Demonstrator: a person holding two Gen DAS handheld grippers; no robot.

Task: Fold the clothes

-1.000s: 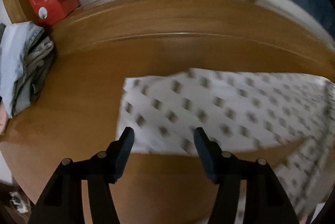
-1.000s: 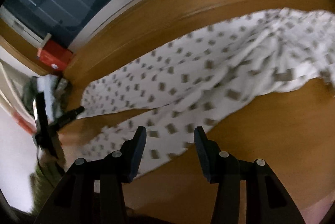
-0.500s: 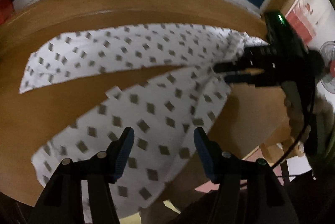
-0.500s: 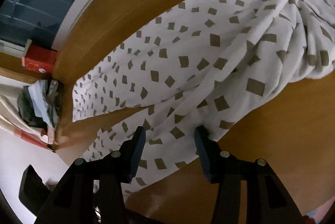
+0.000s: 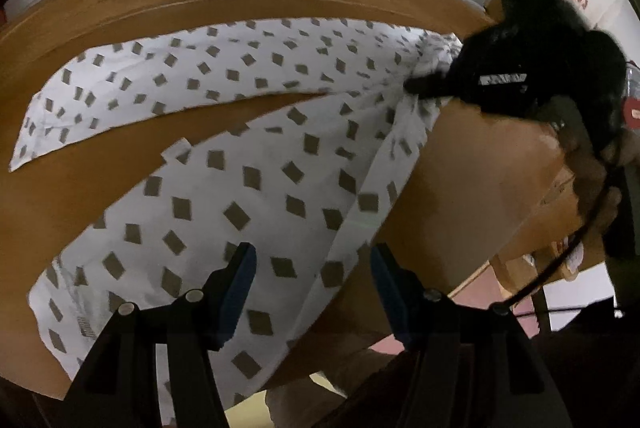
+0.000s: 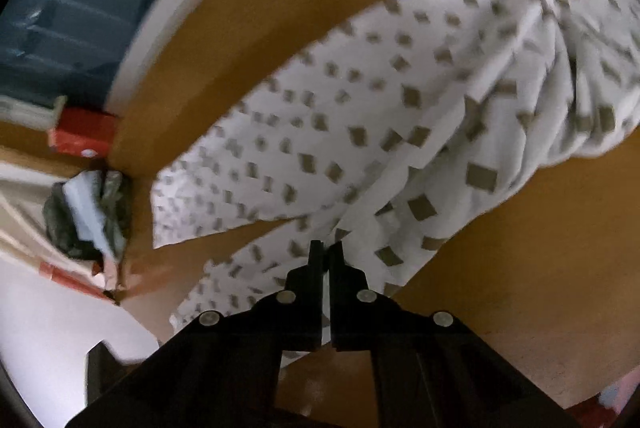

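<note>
Fingers on my left gripper (image 5: 312,280) are standing wide apart at the bottom of the left view, hovering over the near leg of the patterned trousers (image 5: 248,187) and gripping nothing. On my right gripper (image 6: 326,248) the fingers are pressed narrow together, pinching the cloth near the crotch at lower centre of the right view; the left view is showing that gripper at upper right, biting into bunched fabric by the waist. The trousers are lying spread on the worktop (image 5: 460,195), legs splayed in a V toward the left of frame, no leg laid over the other. I am judging the folding as largely still ahead. A folded pile of clothes (image 6: 92,216) is sitting at the left edge.
</note>
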